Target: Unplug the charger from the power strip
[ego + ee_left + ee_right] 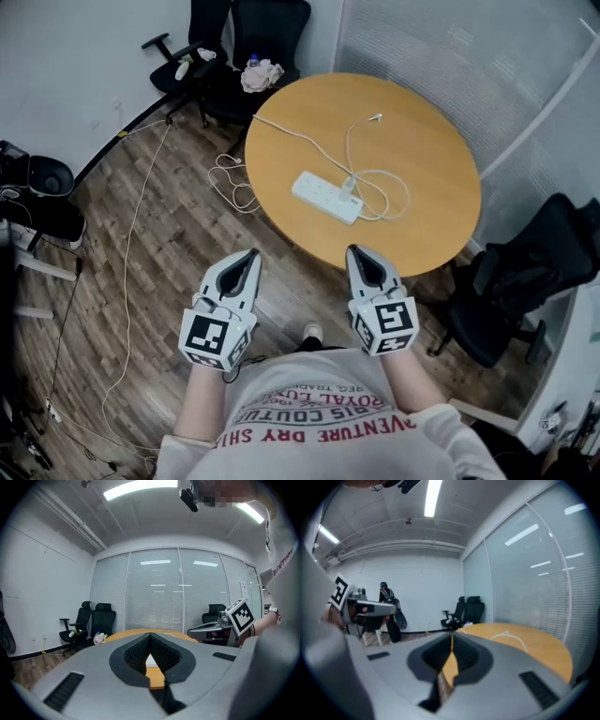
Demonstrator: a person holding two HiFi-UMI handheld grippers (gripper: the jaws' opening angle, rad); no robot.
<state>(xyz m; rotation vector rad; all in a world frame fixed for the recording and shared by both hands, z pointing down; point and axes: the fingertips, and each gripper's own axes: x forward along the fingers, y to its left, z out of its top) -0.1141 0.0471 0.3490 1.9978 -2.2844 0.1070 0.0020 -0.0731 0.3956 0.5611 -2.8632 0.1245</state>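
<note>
Head view: round wooden table (422, 131) ahead, with a white power strip (326, 196) lying near its middle. Charger (349, 184) sits plugged into the strip's right end, and its white cable (386, 195) loops across the tabletop to a free end near the far side. The strip's own cord (228, 178) drops off the left edge onto the wood floor.

Both tools are short of the table's near edge and well apart from the strip. Left gripper (251, 254) and right gripper (355, 251) are level with each other, tips toward the table.

Left gripper view: left gripper (150, 634) has its jaws pressed together at the tips, nothing pinched. A sliver of tabletop and something white shows through the gap lower down. This view alone shows the glass wall with blinds (154, 592) behind the table, with the right gripper's marker cube (242, 615) at its right.

Right gripper view: right gripper (451, 635) is also pressed together and empty. The cable (512, 638) is visible on the table (539, 646) here, but strip and charger are not. Black chairs (464, 611) stand at the far wall, matching those at the upper left in the head view (234, 42).
</note>
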